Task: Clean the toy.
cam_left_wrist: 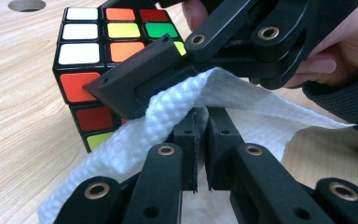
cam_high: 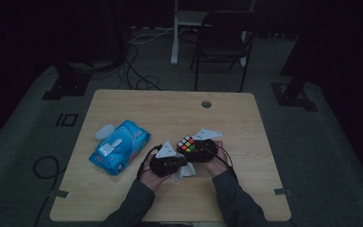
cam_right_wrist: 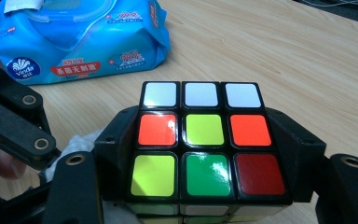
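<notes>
Nearest to us, our left gripper [cam_left_wrist: 198, 140] has its jaws pinched tight on a white wet wipe [cam_left_wrist: 242, 100], which drapes over the jaw tips and lies against the side of the puzzle cube [cam_left_wrist: 98, 51]. Just beyond it, our right gripper [cam_right_wrist: 207, 154] clamps the cube from both sides, one jaw on each flank, and holds it just above the table [cam_high: 137, 106] near the middle of its front half.

We judge the wiping is under way: the wipe is already out of its pack and in hand, the cube is held steady, and cloth meets cube on one side. The top face and the remaining sides seem not yet covered, so we expect to turn the cube.

Farther off to our left, the blue wipe pack [cam_high: 119, 146] lies flat on the table with its lid flipped open.
</notes>
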`<action>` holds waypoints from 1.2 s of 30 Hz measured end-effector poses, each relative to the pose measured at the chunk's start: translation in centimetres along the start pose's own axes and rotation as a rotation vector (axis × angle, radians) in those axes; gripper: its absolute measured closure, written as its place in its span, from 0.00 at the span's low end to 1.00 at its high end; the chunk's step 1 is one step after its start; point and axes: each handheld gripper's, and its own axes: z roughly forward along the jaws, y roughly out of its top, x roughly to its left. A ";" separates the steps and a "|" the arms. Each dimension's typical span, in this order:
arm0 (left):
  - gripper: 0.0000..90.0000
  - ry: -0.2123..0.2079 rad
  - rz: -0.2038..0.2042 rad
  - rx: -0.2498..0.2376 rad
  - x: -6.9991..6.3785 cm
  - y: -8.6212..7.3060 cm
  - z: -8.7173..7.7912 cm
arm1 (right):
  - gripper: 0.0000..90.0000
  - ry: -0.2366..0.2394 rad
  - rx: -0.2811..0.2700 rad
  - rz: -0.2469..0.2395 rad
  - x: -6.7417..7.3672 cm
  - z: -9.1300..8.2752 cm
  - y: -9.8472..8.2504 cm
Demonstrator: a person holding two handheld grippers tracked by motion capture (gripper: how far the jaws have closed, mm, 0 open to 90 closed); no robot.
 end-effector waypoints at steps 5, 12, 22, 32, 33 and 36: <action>0.95 0.008 -0.001 -0.002 0.4 -0.1 -0.2 | 0.38 0.001 0.002 0.001 0.0 -0.1 0.2; 0.95 0.056 -0.041 0.010 1.9 -0.8 -0.4 | 0.38 0.005 -0.003 0.009 -0.2 -0.4 0.2; 0.95 0.100 -0.078 -0.009 3.2 -1.2 -0.9 | 0.38 0.013 -0.010 0.023 -0.4 -1.0 0.1; 0.95 0.130 -0.103 -0.023 4.0 -1.1 -1.2 | 0.38 0.091 -0.036 0.042 0.2 -1.4 0.3; 0.95 0.129 -0.105 -0.024 4.1 -1.1 -1.2 | 0.38 0.089 -0.036 0.040 0.3 -1.3 0.3; 0.95 0.125 -0.113 -0.026 4.3 -1.2 -1.2 | 0.38 0.093 -0.042 0.044 0.4 -1.3 0.5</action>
